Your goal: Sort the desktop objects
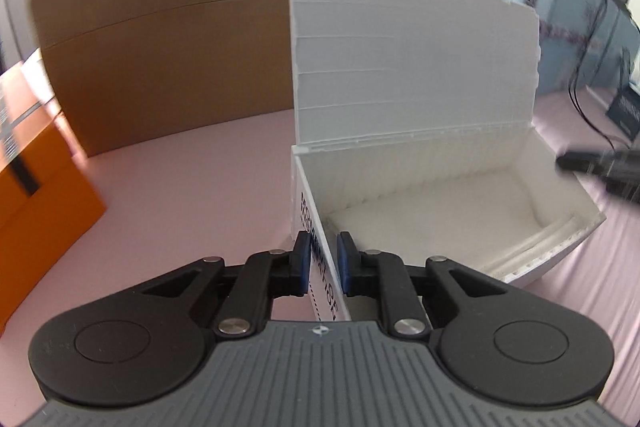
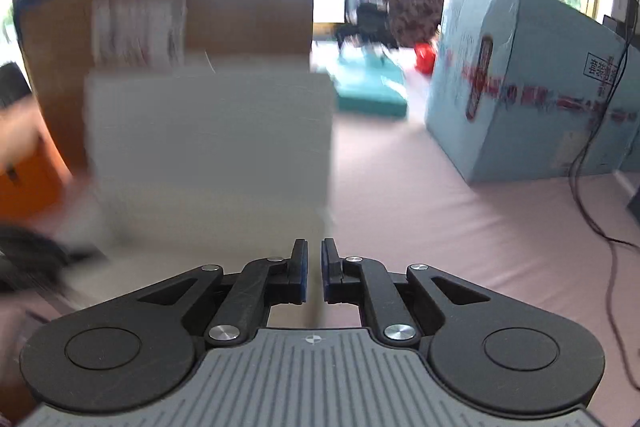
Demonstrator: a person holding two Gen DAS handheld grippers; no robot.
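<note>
Left tongs pinch the near wall of the open white foam box, which sits mid-bench. Right tongs are narrow and hold nothing. A thin wall could crack or the box tip if lifted there. Only the left view shows the empty interior; the right view's box is a blur.

White foam box open, lid upright.
</note>
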